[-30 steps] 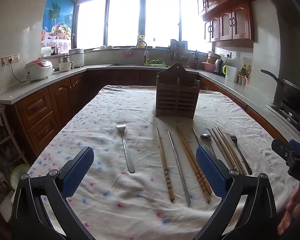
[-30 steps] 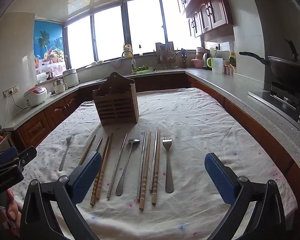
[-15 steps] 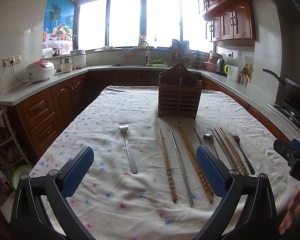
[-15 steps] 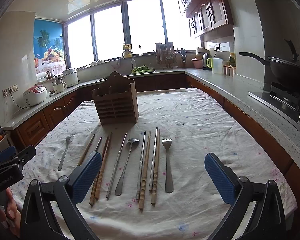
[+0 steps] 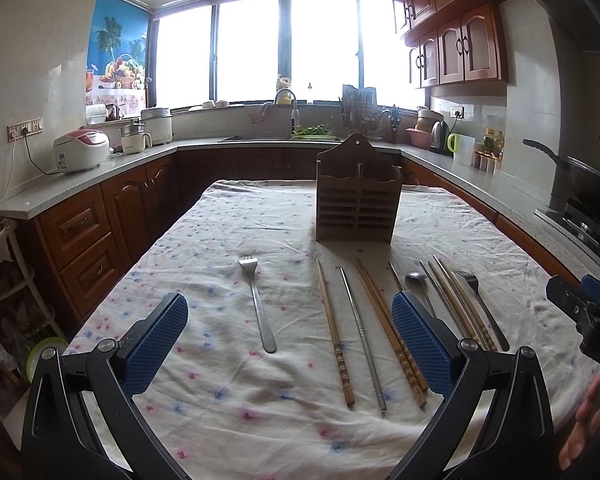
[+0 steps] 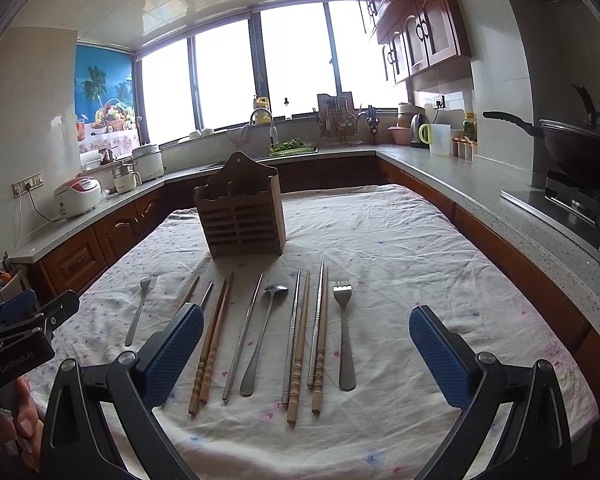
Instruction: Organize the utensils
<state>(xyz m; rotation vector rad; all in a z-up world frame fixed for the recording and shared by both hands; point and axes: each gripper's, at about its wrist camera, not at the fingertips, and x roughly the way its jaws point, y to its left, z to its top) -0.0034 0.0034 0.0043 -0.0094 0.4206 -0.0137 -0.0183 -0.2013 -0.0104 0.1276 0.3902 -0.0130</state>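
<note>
A wooden utensil holder [image 5: 358,200] [image 6: 242,216] stands upright on the cloth-covered table [image 5: 260,420]. In front of it lie a row of utensils: a lone fork [image 5: 258,304] [image 6: 138,312] at the left, several wooden and metal chopsticks [image 5: 336,332] [image 6: 300,340], a spoon [image 6: 262,332] [image 5: 418,284] and a second fork [image 6: 345,332] [image 5: 482,308] at the right. My left gripper [image 5: 290,344] is open and empty above the near table edge. My right gripper [image 6: 306,356] is open and empty, low over the chopsticks' near ends.
Kitchen counters [image 5: 100,168] run around the table on three sides. A rice cooker [image 5: 80,150] stands at the left, a wok [image 6: 580,148] on the stove at the right. A white rack [image 5: 4,280] stands by the table's left.
The left view has shifted slightly, so the utensils and holder sit a little further right in frame. Both grippers stay open and empty.
</note>
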